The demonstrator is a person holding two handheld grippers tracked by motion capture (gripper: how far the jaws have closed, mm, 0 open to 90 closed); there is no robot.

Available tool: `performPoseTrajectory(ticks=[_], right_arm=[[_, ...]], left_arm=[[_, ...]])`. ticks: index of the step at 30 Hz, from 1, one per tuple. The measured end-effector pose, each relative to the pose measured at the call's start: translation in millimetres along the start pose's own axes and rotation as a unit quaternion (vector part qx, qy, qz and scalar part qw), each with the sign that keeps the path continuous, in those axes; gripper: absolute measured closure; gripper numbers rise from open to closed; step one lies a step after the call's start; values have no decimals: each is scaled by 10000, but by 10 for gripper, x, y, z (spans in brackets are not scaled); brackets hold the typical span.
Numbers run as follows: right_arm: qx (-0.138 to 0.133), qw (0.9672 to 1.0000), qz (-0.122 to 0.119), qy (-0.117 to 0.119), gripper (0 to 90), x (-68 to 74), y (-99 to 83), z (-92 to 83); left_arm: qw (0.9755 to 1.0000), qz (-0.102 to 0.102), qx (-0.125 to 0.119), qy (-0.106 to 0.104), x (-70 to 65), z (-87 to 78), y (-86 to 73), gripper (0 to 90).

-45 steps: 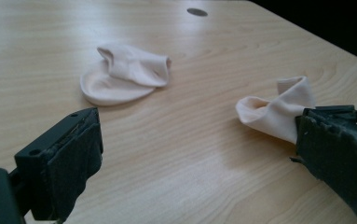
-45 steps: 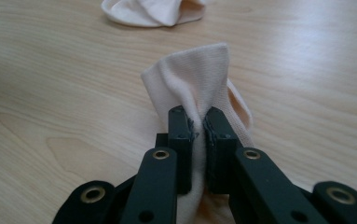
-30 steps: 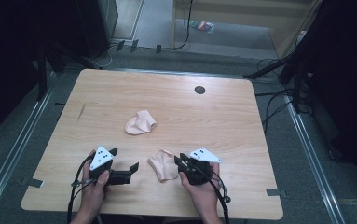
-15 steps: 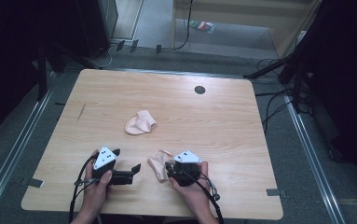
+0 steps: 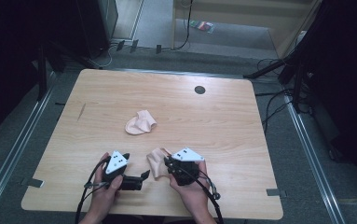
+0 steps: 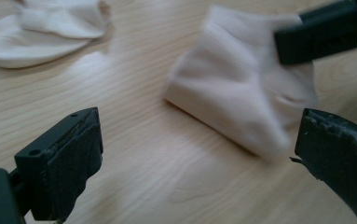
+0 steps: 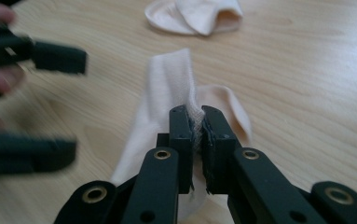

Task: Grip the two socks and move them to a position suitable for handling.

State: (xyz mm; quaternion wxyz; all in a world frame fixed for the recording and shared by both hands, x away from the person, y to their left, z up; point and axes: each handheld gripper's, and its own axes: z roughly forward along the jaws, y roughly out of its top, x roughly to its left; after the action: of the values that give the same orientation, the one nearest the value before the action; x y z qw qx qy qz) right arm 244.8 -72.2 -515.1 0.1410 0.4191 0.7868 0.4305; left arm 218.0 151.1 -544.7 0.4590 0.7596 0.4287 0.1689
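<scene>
Left gripper (image 5: pixel 144 176) sits near the table's (image 5: pixel 223 126) front edge, jaws spread wide, nothing between them. In the left gripper view the near sock (image 6: pixel 241 98) lies just ahead and toward the right jaw, not yet inside the gap. Risk: if it closes from here it likely grabs air or only the loose corner, which would slip out.

Near sock (image 5: pixel 156 161) lies between the two grippers, flat on the wood. Right gripper (image 5: pixel 168 164) has just been closing and is clenched on a fold of it; the right gripper view shows fabric pinched between the pads (image 7: pixel 212 140), the rest trailing on the table. The bite looks thin and near the edge, so a pull toward the left gripper could strip the cloth out, or stretch it rather than lift it. The grippers are close together: a jaw-to-jaw knock is possible if the left one comes in blind.

Far sock (image 5: pixel 140 122) lies crumpled near mid-table, well apart from both grippers. Low risk, unless the near sock is dragged forward into it.
</scene>
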Motion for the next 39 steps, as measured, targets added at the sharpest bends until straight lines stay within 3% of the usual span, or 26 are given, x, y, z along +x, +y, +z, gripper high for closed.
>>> performPoseTrajectory(ticks=[1,2,6,8,10,14,15,16,17,18,19,20,23,24,26,27,28,29,30,31,32,35,36,39], right_arm=[[0,10000,0,0,846,0,0,0],[-72,9999,33,111,846,15,61,-34],[-197,9994,118,270,845,42,137,-86],[-256,9987,142,418,845,62,183,-119],[-390,9970,205,633,845,108,255,-181],[-542,9943,225,895,844,153,329,-243],[-630,9919,245,1079,844,179,370,-281],[-672,9902,277,1191,844,185,385,-300],[-672,9902,277,1191,844,185,385,-300],[-742,9862,342,1438,844,191,410,-335],[-787,9853,343,1476,844,186,420,-357],[-787,9853,343,1476,844,186,420,-357],[-869,9851,450,1415,845,93,425,-411],[-847,9866,556,1280,847,11,392,-406],[-695,9902,669,1006,851,-87,323,-359],[-695,9902,669,1006,851,-87,323,-359],[-508,9919,754,892,854,-167,224,-267],[-508,9919,754,892,854,-167,224,-267],[-300,9942,731,730,857,-209,124,-163],[-300,9942,731,730,857,-209,124,-163],[-105,9947,798,647,859,-239,57,-95],[7,9950,834,550,861,-293,15,-58],[107,9950,849,512,861,-342,-12,-29],[214,9951,851,461,861,-380,-46,0]], left_arm=[[10000,0,0,0,0,0,0,13],[9999,149,45,-8,-86,31,1,13],[9997,141,148,-118,-157,78,19,13],[9992,108,341,169,-185,135,28,24],[9980,-22,541,323,-173,192,26,100],[9986,-136,418,281,-150,178,47,168],[9991,-132,330,240,-147,167,53,282],[9996,-136,161,197,-145,148,61,318],[9996,-136,161,197,-145,148,61,375],[9995,-34,70,314,-138,132,68,463],[9995,-34,70,314,-138,132,68,568],[9992,71,42,401,-120,114,68,568],[9967,368,16,719,-13,20,63,787],[9936,511,-15,1010,83,-72,60,875],[9899,722,-2,1219,150,-149,66,891],[9899,722,-2,1219,150,-149,66,894],[9846,1091,53,1366,161,-189,72,896],[9846,1091,53,1366,161,-189,72,896],[9773,1443,197,1537,130,-181,47,897],[9773,1443,197,1537,130,-181,47,897],[9732,1610,386,1594,114,-151,2,898],[9726,1624,546,1570,114,-126,-35,897],[9749,1599,674,1392,105,-100,-49,894],[9763,1627,723,1231,88,-86,-64,820]])
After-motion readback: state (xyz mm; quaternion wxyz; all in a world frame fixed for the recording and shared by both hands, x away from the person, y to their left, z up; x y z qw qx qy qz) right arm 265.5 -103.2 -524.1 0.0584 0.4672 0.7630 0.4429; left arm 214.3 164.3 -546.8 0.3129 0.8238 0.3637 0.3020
